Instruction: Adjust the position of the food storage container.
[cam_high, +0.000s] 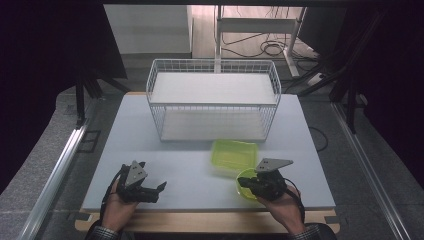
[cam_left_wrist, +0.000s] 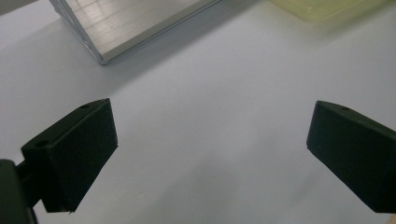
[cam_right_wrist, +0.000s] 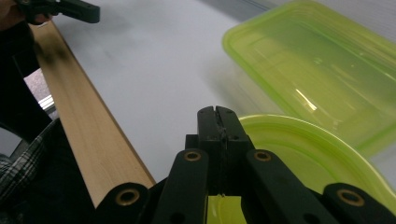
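A round lime-green bowl (cam_high: 246, 193) (cam_right_wrist: 299, 149) sits near the table's front edge at the right. My right gripper (cam_high: 241, 182) (cam_right_wrist: 217, 112) is shut, its jaws pressed together on the bowl's near rim. Just behind the bowl lies a rectangular lime-green container (cam_high: 234, 156) (cam_right_wrist: 317, 70), also seen as a corner (cam_left_wrist: 322, 9) in the left gripper view. My left gripper (cam_high: 159, 192) (cam_left_wrist: 210, 154) rests low over the bare table at the front left. It is open, with nothing between its jaws.
A white wire basket (cam_high: 212, 100) with a shelf (cam_left_wrist: 130, 23) stands at the back middle of the grey tabletop (cam_high: 175, 160). A wooden strip (cam_right_wrist: 88, 126) edges the table's front. Dark stands and cables surround the table.
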